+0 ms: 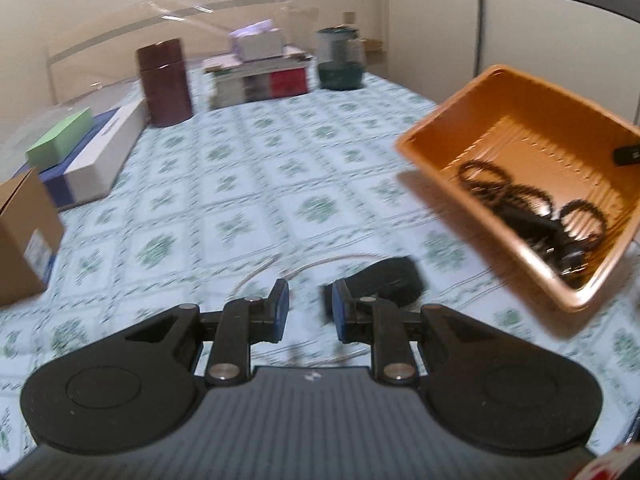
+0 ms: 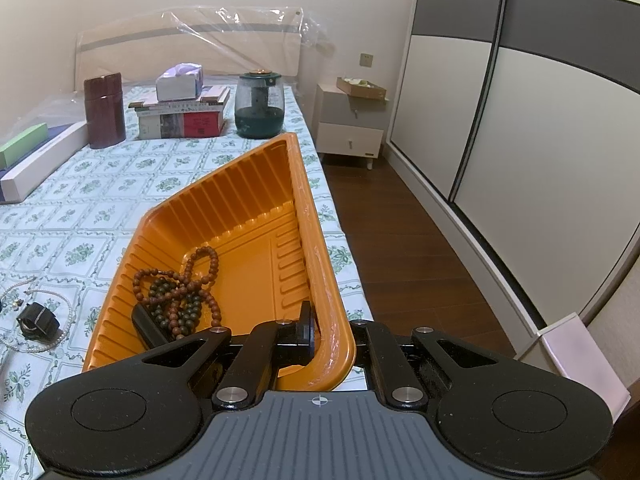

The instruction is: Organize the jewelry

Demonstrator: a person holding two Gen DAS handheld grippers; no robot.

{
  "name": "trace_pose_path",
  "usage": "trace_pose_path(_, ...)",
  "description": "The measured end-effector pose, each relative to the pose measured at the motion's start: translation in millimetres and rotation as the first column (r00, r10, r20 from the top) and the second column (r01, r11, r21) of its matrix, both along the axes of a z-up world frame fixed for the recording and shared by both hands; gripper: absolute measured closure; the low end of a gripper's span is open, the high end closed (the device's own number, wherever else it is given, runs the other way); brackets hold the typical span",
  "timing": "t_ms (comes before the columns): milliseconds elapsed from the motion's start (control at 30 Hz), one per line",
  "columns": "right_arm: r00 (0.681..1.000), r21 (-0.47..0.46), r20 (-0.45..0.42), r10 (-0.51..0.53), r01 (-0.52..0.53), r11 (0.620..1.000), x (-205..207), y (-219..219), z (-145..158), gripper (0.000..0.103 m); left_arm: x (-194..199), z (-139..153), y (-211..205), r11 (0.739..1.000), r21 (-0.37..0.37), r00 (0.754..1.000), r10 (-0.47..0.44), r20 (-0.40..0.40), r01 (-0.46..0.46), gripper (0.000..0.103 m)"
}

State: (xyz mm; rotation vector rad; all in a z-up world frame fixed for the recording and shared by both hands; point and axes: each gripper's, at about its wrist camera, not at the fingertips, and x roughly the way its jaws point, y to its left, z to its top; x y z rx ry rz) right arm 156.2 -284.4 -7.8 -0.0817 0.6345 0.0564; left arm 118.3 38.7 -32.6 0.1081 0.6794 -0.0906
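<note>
Tray held off the bed at its right edge, jewelry in it and beside it

The tray point(image 2: 256, 216) is tilted above the bed point(image 2: 100, 200), its near rim between the jaws of the right gripper point(image 2: 332, 340); bead bracelets point(image 2: 180, 292) lie heaped in its low near-left corner. Left of the tray, on the bed, a watch point(image 2: 38, 320) sits inside the loop of a pearl necklace point(image 2: 60, 340), just ahead of the left gripper point(image 1: 308, 304). At the bed's far end stand a canister point(image 2: 103, 110), a stack of books point(image 2: 184, 118) with a tissue pack point(image 2: 179, 82) on top, and a jar point(image 2: 259, 106), left to right. Flat boxes point(image 2: 36, 156) lie along the left. A nightstand point(image 2: 352, 124) stands on the floor to the right of the bed, before the wardrobe point(image 2: 520, 100).
</note>
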Motion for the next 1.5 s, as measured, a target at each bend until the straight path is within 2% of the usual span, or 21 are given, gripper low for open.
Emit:
trace_pose_path(167, 1.000, -0.006, -0.001, 0.000, 0.000, 1.000, 0, 2, 0, 0.097, 6, -8, 11, 0.999, 0.012, 0.999, 0.032, -0.005, -0.032, 0.083)
trace_pose_path(533, 1.000, -0.015, -0.006, -0.004, 0.004, 1.000, 1, 1, -2, 0.097, 28, -34, 3, 0.999, 0.042, 0.999, 0.015, -0.041, -0.013, 0.083)
trace_pose_path(767, 1.000, -0.018, -0.008, -0.004, 0.004, 1.000, 2, 1, -3, 0.097, 35, -41, 3, 0.999, 0.039, 0.999, 0.026, -0.034, -0.025, 0.083)
trace_pose_path(900, 1.000, -0.018, -0.008, -0.004, 0.004, 1.000, 2, 0, -3, 0.097, 36, -41, 1, 0.999, 0.044, 0.999, 0.017, -0.038, -0.015, 0.094)
trace_pose_path(967, 1.000, -0.018, -0.008, -0.005, 0.005, 1.000, 2, 1, -3, 0.097, 36, -41, 1, 0.999, 0.049, 0.999, 0.017, -0.040, -0.015, 0.096)
trace_pose_path(1233, 1.000, -0.018, -0.007, -0.004, 0.004, 1.000, 2, 1, -3, 0.097, 27, -31, 2, 0.998, 0.051, 0.999, 0.031, -0.023, -0.030, 0.096)
trace_pose_path(1500, 1.000, -0.016, -0.006, -0.002, 0.002, 1.000, 3, 1, -1, 0.097, 17, 1, -17, 1.000, 0.003, 0.999, -0.026, 0.031, 0.026, 0.096)
